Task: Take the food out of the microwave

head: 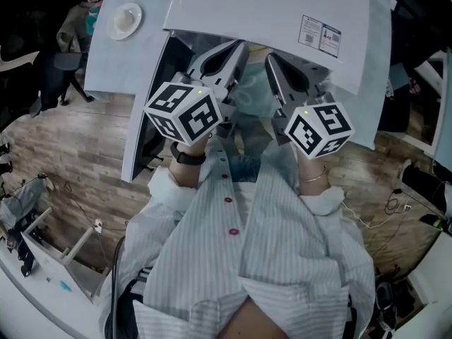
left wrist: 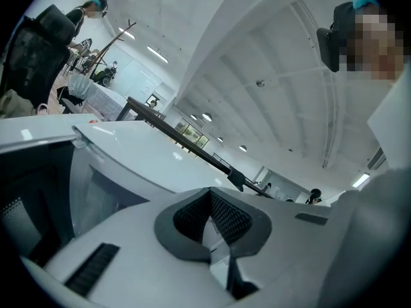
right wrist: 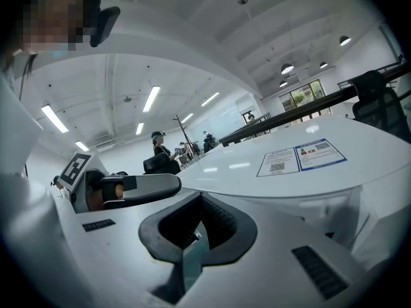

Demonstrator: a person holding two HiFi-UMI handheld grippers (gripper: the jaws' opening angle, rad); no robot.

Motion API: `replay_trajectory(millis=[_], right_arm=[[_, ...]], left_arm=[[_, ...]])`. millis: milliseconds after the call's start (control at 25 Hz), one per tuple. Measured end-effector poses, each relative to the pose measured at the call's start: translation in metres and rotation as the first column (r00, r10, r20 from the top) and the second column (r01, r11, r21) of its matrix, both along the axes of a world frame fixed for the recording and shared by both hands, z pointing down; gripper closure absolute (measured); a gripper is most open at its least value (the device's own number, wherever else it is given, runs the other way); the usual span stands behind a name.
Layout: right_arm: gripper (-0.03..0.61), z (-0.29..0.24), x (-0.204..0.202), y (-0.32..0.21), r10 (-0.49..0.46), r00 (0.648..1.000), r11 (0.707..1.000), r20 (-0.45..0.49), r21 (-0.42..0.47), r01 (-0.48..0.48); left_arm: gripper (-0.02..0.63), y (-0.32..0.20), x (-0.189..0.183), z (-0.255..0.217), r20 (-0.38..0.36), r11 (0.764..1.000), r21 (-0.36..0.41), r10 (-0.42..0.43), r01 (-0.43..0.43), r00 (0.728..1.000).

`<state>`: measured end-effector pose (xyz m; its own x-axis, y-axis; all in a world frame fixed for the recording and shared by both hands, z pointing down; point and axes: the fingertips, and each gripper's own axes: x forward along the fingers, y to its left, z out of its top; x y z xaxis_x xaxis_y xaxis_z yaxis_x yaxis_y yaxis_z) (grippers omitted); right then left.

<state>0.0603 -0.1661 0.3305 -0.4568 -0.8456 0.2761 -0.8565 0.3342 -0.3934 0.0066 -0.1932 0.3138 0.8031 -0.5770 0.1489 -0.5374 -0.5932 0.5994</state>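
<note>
— White microwave (head: pixel 268 6), door (head: pixel 145 119) swung open to the left. The left gripper (head: pixel 236 48) and right gripper (head: pixel 274 61) reach side by side toward its mouth.
— Fingers?
— Both pairs clenched, nothing between them.
— The food?
— Can't make it out; the cavity hides beneath the microwave's top. A small white dish (head: pixel 126 20) sits apart on the worktop (head: pixel 120 62).

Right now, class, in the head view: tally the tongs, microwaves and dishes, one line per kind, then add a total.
tongs: 2 (left tongs, right tongs)
microwave: 1
dish: 1
total: 4
</note>
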Motion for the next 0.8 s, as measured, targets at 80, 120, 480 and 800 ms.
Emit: replay_trajectory(millis=[80, 120, 480, 800], right_arm=[[0.546, 0.008, -0.001, 0.002, 0.003, 1.000, 1.000, 0.008, -0.022, -0.003], [0.546, 0.013, -0.001, 0.003, 0.005, 1.000, 0.999, 0.013, -0.033, -0.005], [0.546, 0.055, -0.006, 0.003, 0.013, 0.999, 0.991, 0.030, -0.132, -0.009], [0.546, 0.097, -0.004, 0.002, 0.036, 0.999, 0.978, 0.011, -0.207, -0.033]], left_arm=[[0.606, 0.002, -0.002, 0.007, 0.005, 1.000, -0.017, -0.002, 0.002, 1.000], [0.606, 0.002, -0.003, 0.012, 0.008, 1.000, -0.026, -0.003, 0.003, 1.000], [0.606, 0.002, -0.010, 0.063, 0.077, 0.993, -0.114, -0.003, 0.011, 0.997], [0.606, -0.004, -0.016, 0.107, 0.116, 0.981, -0.193, -0.005, 0.027, 0.993]])
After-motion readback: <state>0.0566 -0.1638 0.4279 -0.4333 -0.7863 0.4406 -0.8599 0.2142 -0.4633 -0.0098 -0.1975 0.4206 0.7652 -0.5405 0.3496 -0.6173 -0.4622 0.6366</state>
